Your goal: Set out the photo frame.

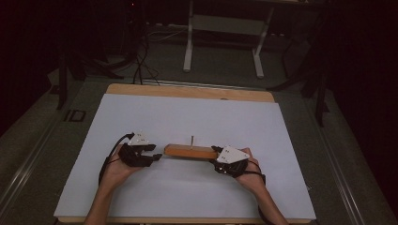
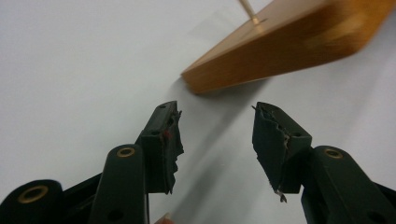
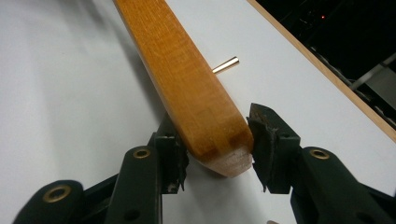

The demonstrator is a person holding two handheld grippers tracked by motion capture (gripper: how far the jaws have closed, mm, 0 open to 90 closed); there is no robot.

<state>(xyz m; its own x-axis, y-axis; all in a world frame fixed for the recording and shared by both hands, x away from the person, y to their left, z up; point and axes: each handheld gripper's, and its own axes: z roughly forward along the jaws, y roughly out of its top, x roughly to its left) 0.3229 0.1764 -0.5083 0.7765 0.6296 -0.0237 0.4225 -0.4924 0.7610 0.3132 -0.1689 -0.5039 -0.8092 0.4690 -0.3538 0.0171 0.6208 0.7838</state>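
Best to line the released left gripper (image 2: pixel 217 140) up with the wooden block (image 1: pixel 190 151) end at frame centre before clenching, right gripper (image 3: pixel 215 147) already grasping its far end

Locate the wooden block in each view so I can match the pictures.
High view: wooden block lies centre table, between both tongs.
Left gripper view: upper right, beyond the open jaws, apart from them.
Right gripper view: runs from top centre down between the jaws.
Shared landmark: the thin peg on the block.

lab | dark room | white-topped table (image 1: pixel 187 112) | floor cables (image 1: pixel 141 61) | metal stand (image 1: pixel 225 28)
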